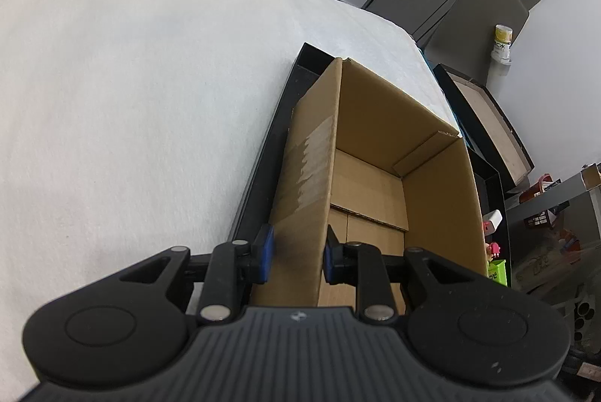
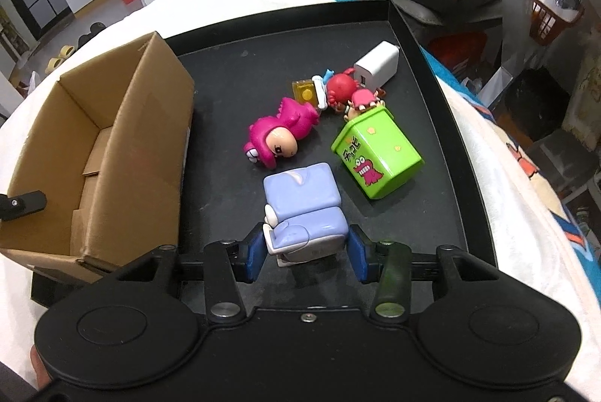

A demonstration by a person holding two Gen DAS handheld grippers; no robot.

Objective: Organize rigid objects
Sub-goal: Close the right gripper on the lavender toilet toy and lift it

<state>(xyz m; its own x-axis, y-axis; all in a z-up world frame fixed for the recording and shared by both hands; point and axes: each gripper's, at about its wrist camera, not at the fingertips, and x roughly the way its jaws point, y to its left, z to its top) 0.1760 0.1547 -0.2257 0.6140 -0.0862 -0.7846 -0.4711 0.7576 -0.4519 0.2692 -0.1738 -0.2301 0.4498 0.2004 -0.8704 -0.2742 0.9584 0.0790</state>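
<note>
I am holding the left gripper [image 1: 296, 253] clamped on the near wall of the open cardboard box [image 1: 375, 154], one blue pad outside and one inside. The box is standing on the left side of the black tray [image 2: 424, 71], which is resting on a white cloth [image 1: 131, 101]. I am gripping the pale blue toy [image 2: 300, 207] with the right gripper [image 2: 305, 253], jaws narrow, pads pressing its lower sides. The toy is sitting at the tray's near middle. Beyond it are lying a pink dinosaur figure [image 2: 281, 135], a green box [image 2: 377, 158], a red figure [image 2: 340, 88], a yellow block [image 2: 305, 91] and a white charger [image 2: 377, 64], clustered together.
</note>
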